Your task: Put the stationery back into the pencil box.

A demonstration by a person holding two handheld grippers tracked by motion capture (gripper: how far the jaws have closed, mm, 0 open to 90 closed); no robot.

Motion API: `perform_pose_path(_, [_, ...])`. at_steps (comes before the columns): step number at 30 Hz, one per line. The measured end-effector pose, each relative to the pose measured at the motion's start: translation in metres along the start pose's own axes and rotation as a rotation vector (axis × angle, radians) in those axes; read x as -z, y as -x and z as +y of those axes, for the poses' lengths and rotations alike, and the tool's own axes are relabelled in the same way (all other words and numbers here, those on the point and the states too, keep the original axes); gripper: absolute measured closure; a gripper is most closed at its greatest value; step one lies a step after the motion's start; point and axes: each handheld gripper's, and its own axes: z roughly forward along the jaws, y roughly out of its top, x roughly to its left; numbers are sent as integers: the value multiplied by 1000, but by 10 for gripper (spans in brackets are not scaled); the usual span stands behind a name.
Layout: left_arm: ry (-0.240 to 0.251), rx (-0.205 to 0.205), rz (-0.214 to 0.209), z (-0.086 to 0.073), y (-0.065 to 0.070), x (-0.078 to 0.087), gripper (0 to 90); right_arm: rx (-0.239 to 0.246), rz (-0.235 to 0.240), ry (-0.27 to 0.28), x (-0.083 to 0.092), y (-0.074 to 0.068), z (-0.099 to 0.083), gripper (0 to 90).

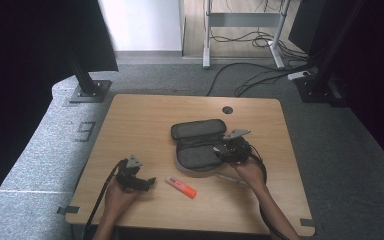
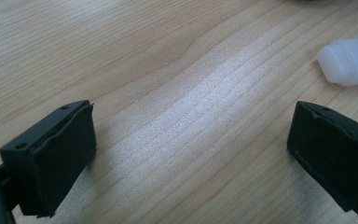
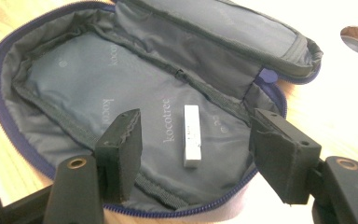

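1. The table (image 1: 145,115) is wooden, with a round hole (image 1: 227,109) near its far edge.
2. The case (image 1: 198,131) lies unzipped mid-table, lid folded back, grey lining showing.
3. The right gripper (image 3: 196,140) hangs over the case's open half, jaws apart and gripping nothing.
4. The left gripper (image 2: 191,154) rests low over bare wood, jaws wide apart.
5. The marker (image 1: 180,186) lies between both grippers, near the case.
6. A small white bar (image 3: 192,135) lies flat on the lining, between the right jaws and untouched.

A wooden table (image 1: 145,120) carries an open grey pencil case (image 1: 198,145), a pink-and-orange highlighter (image 1: 180,186) lying near it, and a pen (image 1: 230,178) beside the case.
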Motion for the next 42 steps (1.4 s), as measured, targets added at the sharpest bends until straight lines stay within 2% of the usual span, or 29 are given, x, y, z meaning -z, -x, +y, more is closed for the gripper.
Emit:
perform_pose_path(12, [0, 0, -1, 0, 0, 0, 11, 44, 40, -3, 9, -6, -5, 340])
perform_pose_path(17, [0, 0, -1, 0, 0, 0, 10, 53, 51, -21, 12, -8, -7, 338])
perform_pose_path(35, [0, 0, -1, 0, 0, 0, 10, 14, 57, -13, 21, -4, -23, 333])
perform_pose_path(42, [0, 0, 0, 0, 0, 0, 11, 18, 54, -20, 22, -5, -29, 332])
